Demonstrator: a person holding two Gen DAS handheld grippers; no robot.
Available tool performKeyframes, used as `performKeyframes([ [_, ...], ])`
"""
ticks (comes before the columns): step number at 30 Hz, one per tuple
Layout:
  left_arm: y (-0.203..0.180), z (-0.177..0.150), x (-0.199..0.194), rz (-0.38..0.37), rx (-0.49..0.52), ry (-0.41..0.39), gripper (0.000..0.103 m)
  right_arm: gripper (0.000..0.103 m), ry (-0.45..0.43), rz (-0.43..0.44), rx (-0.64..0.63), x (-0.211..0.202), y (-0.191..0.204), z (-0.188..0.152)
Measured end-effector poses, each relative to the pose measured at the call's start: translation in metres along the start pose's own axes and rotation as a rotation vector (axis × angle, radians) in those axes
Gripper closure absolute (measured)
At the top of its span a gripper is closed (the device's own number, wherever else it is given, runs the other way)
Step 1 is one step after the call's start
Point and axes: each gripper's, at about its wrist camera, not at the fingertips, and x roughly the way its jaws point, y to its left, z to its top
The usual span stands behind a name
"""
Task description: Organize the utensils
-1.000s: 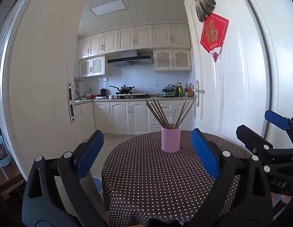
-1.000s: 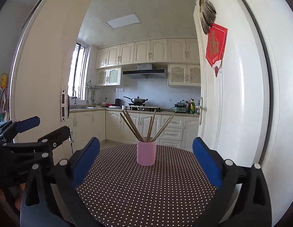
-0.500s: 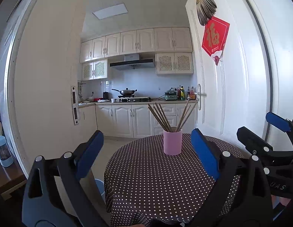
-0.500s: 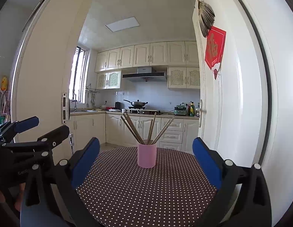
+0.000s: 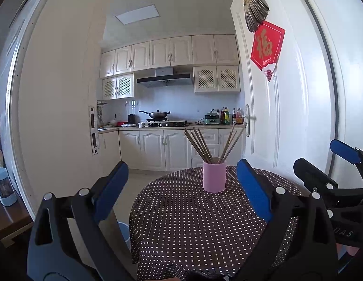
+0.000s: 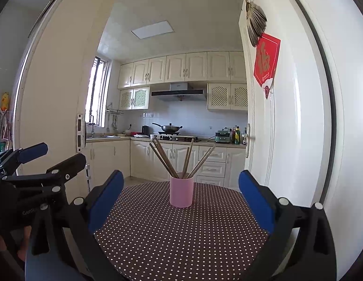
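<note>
We have drawn both grippers, left [image 5: 181, 185] and right [image 6: 181, 194], back, fingers spread and empty; brown wooden chopsticks [image 6: 174, 161] stand gathered in the pink cylindrical cup [image 6: 181, 193]

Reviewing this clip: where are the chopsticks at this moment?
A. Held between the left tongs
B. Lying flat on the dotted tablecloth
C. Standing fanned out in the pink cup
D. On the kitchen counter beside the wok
C. The chopsticks stand fanned out in the pink cup on the dotted tablecloth, while the left tongs and the right tongs are both open and hold nothing.
</note>
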Motion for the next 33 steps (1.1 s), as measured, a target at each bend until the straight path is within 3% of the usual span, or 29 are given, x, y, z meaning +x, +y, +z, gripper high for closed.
performKeyframes([
  [33,-0.0023,-0.0032,0.0046,0.013,0.012,0.0,0.011,0.008,0.027,-0.002,0.016,0.0066,-0.0018,-0.0029],
])
